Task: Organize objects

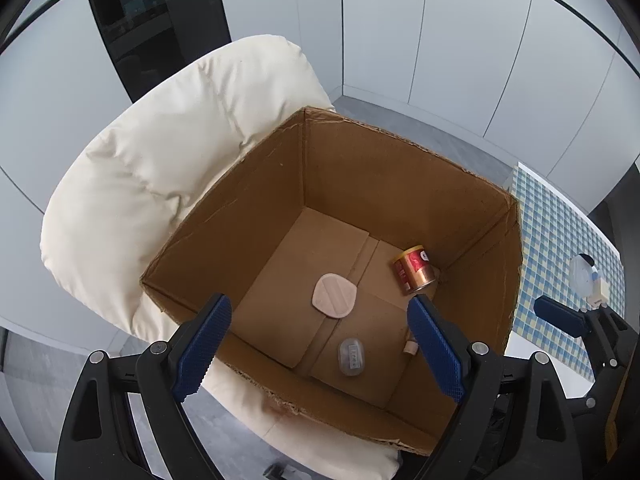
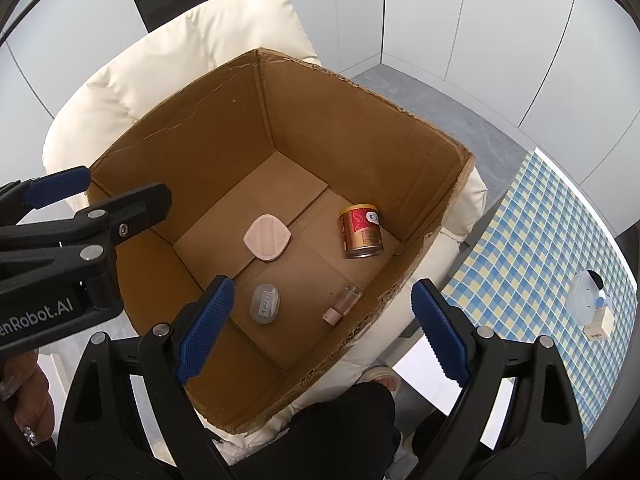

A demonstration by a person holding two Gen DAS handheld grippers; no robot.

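While both grippers hang over the cardboard box (image 1: 256, 184), nothing is in either one. The left gripper (image 1: 320, 344) has its blue pads spread wide with only the box floor showing between them, and the right gripper (image 2: 320, 328) stands just as wide, empty too.

Down in the box, which sits on a cream padded chair (image 1: 152, 152), four things lie apart from each other. The red and gold can (image 2: 360, 232) lies near the right wall. The flat pinkish pad (image 2: 267, 238) rests about mid-floor, across the flap seam. Towards the near edge there's the clear oval case (image 2: 265, 303), and beside it on the right the small clear bottle (image 2: 343, 303), tipped over close to the right wall.

Off to the right of the box, a blue and yellow checked cloth (image 2: 536, 248) covers a table, and on it near its right edge sits a small clear-domed item on a pale block (image 2: 592, 308), details too small to tell.
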